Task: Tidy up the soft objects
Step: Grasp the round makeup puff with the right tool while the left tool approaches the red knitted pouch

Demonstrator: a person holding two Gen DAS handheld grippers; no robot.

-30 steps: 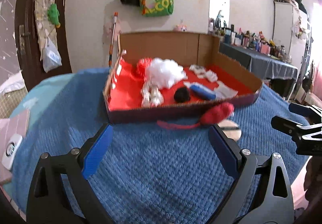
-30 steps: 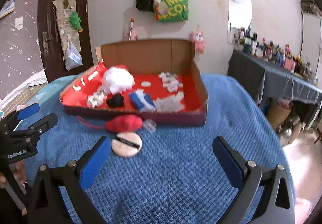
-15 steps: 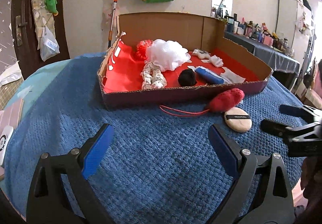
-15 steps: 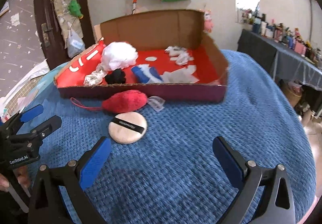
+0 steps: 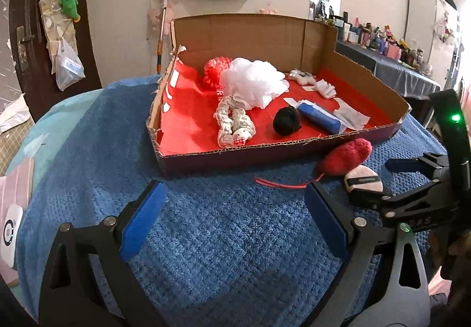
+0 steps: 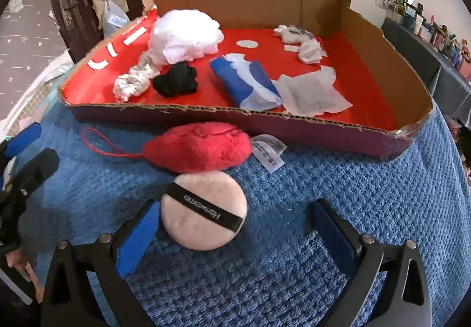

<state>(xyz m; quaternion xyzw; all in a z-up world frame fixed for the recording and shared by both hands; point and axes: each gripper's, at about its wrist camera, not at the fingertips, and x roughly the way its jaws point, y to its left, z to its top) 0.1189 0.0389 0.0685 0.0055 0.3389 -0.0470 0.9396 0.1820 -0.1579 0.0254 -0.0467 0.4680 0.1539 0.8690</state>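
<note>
Right tongs (image 6: 232, 231) wide open, empty, with the pink powder puff (image 6: 203, 210) on the blue blanket (image 6: 353, 185) by the left finger. Looks light and squishy; I'd pinch across its edges. Left tongs (image 5: 232, 219) open too.

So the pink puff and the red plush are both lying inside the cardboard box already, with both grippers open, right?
Not quite. The pink puff and red plush lie outside the box, on the blue blanket in front of it, as the right wrist view shows. Both the left gripper and the right gripper are open.
</note>
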